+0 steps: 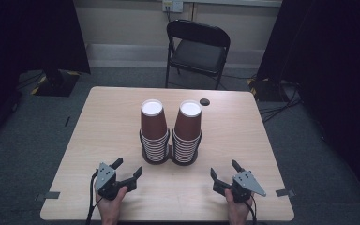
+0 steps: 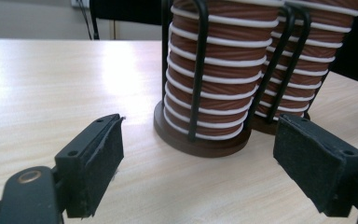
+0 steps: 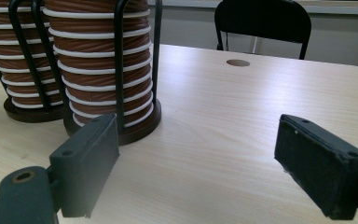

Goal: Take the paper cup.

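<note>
Both tools gape, grasping nothing – left tool [image 1: 127, 172] and right tool [image 1: 224, 175] flank the cup stacks [image 1: 171, 136], nearer the bench [image 1: 108, 122] edge.

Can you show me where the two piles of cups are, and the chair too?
Left cups [image 1: 153, 123]: high view, brown side of the top cup.
Right cups [image 1: 188, 124]: high view, brown side of the top cup.
Chair [image 1: 198, 54]: high view, middle of its black seat.
</note>
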The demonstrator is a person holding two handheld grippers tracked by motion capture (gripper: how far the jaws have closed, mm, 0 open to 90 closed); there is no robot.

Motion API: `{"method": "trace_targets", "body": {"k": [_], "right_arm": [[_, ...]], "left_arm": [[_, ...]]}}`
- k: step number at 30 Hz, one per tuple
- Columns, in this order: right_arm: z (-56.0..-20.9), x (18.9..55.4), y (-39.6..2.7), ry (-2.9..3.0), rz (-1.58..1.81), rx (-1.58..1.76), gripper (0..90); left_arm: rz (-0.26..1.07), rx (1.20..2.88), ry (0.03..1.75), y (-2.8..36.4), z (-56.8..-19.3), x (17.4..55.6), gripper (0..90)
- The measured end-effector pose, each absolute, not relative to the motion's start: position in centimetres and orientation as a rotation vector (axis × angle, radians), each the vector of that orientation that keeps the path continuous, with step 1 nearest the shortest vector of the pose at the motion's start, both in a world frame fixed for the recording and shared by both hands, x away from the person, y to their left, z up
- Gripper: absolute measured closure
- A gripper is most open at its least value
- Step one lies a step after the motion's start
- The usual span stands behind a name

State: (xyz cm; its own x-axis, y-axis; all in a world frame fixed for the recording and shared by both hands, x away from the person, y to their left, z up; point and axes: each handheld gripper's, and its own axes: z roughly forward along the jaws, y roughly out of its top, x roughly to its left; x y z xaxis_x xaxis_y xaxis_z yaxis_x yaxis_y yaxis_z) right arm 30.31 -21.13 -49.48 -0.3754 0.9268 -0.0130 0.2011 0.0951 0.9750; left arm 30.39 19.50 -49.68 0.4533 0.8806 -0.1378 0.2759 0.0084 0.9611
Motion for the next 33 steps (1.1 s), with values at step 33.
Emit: {"method": "trace_targets", "body": {"k": [33], "right_arm": [[-49.5,30.2,-21.4,1.646,1.349,1.145,13.4]], "left_arm": [[0.624,1.581,0.879,16.2,-45.3,29.1,19.8]]}}
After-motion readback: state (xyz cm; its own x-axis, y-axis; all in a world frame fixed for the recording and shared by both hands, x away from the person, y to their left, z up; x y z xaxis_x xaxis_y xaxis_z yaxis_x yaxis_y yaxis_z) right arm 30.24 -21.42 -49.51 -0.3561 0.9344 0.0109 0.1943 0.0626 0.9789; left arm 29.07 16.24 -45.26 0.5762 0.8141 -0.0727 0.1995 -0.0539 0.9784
